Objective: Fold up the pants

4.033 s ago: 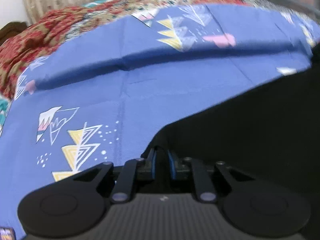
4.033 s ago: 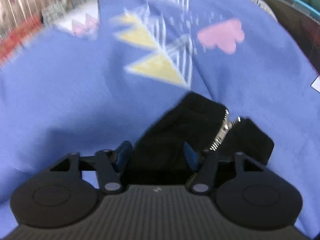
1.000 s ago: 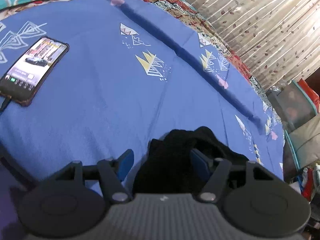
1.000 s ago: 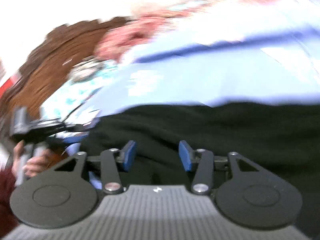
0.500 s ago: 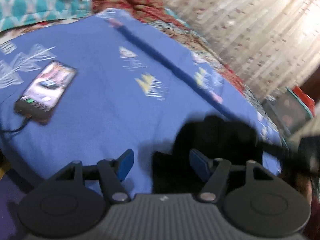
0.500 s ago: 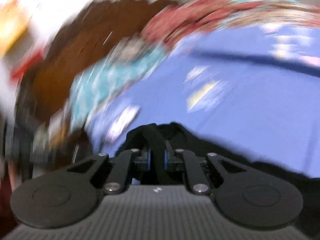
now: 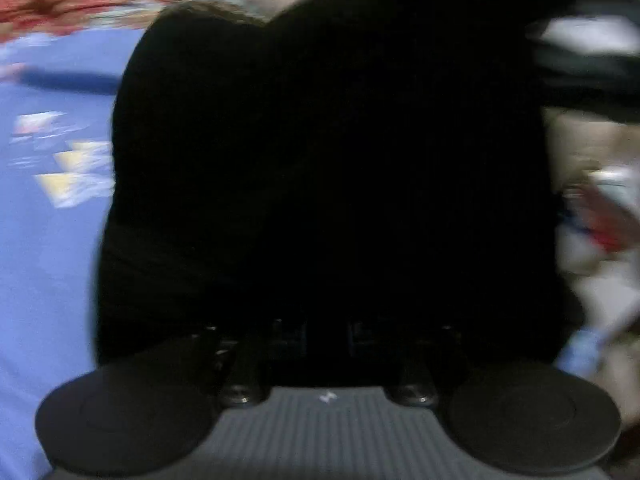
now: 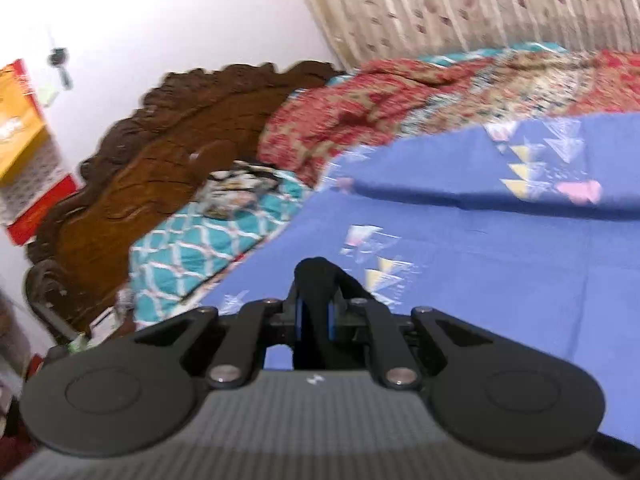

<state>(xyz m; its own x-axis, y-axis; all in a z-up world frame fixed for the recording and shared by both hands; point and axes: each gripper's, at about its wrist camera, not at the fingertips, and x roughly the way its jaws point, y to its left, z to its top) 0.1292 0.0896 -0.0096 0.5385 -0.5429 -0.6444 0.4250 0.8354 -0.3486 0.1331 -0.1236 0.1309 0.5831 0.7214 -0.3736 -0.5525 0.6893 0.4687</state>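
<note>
R gripper was clamped on a bunched edge of the black pants, held up over the blue bedsheet. L gripper had just been closing, w/ the pants between its jaws; cloth hung right in front, blocking most of that view. Judged early: both ends grabbed, garment in the air, no neat fold visible, laying flat & folding left. Farther back: carved headboard, curtain.
</note>
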